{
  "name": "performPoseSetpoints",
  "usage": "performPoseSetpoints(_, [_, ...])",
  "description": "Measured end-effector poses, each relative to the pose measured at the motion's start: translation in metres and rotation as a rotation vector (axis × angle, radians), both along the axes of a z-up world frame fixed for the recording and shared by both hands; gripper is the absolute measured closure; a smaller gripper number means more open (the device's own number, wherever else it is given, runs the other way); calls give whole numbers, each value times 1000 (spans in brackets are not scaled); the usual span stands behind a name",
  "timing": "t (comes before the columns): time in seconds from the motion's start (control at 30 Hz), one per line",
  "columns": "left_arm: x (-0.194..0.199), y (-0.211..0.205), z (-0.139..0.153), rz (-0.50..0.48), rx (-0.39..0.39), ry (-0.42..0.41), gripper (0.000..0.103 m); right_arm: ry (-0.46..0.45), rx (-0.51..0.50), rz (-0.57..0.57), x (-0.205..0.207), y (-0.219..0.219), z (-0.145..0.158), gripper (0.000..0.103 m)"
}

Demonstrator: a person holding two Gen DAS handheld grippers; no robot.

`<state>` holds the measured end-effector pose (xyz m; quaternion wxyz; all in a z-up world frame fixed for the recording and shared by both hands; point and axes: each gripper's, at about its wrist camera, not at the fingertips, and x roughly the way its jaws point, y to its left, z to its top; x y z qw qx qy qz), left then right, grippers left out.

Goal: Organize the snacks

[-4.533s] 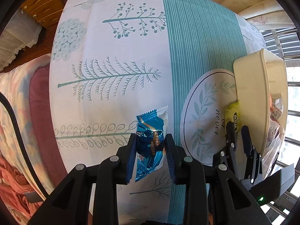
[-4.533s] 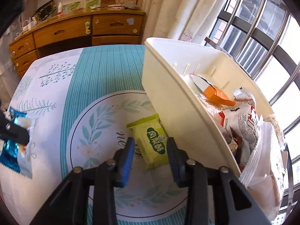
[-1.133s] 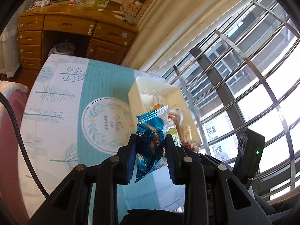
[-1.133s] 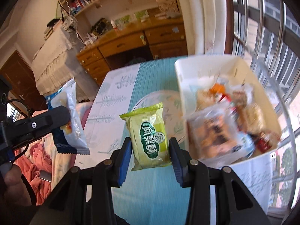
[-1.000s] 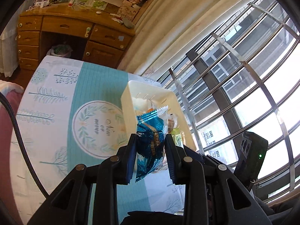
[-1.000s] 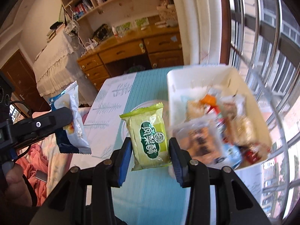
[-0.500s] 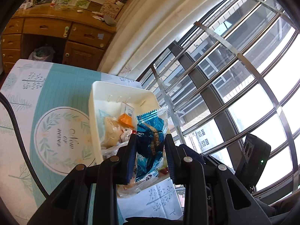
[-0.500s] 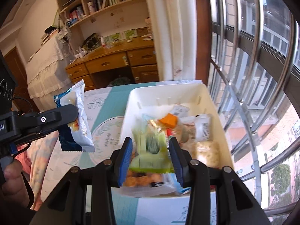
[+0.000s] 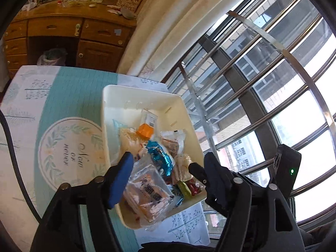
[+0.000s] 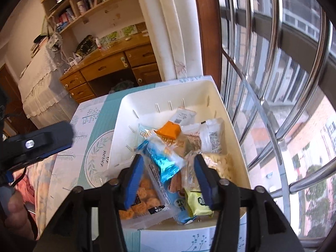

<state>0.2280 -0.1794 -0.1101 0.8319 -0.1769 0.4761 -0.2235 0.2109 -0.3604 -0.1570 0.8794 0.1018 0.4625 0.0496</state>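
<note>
— How did the left gripper stand?

— Its jaws were spreading, gripping nothing; the shiny blue foil snack packet lay loose below them on the pile in the cream plastic rectangular bin.

— And the right gripper?

— Its jaws were parting too, with nothing pinched between the blue pads. The yellow-green wrapped biscuit packet lay in the bin's near corner, beside a clear bag of round golden crackers.

— Where did the bin stand?

— On the teal-and-white leaf-print tablecloth, by the barred window.
</note>
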Motion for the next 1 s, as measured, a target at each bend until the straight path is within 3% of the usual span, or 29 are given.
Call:
performPoseSetpoints(0.17, [-7, 26, 15, 46, 56, -20, 26, -2, 40, -56, 4, 8, 3, 28])
performPoseSetpoints(0.33, [-26, 74, 25, 130, 94, -8, 26, 13, 71, -64, -1, 31, 7, 24])
performPoseSetpoints(0.47, [-49, 121, 31, 203, 131, 4, 24, 7, 83, -58, -22, 62, 15, 14])
performPoseSetpoints(0.7, [-106, 200, 33, 260, 188, 19, 16, 44, 60, -34, -70, 122, 14, 11])
performPoseSetpoints(0.8, [-129, 223, 31, 265, 213, 37, 3, 79, 41, -5, -93, 145, 9, 11])
performPoseSetpoints(1.0, [-165, 247, 28, 240, 285, 70, 1, 139, -4, 60, -134, 177, 7, 8])
